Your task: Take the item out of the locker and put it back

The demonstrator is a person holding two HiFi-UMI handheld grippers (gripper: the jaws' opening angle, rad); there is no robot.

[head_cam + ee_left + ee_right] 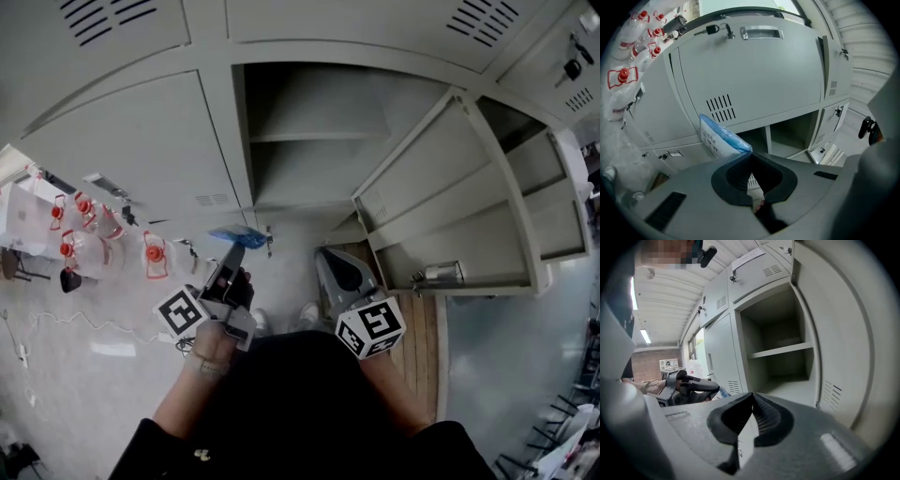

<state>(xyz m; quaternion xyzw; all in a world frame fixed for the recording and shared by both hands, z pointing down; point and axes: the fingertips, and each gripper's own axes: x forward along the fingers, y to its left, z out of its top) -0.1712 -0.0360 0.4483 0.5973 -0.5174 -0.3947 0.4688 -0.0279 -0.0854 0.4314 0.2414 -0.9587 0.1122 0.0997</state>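
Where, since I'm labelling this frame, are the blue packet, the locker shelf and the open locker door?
blue packet (719,139), left gripper view, its printed face.
locker shelf (780,351), right gripper view, its front edge.
open locker door (441,202), head view, its inner panel.

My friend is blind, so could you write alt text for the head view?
Seen from above, the left gripper pinches a blue-and-white plastic packet before an open grey metal locker; the right gripper is shut, empty, nearby.
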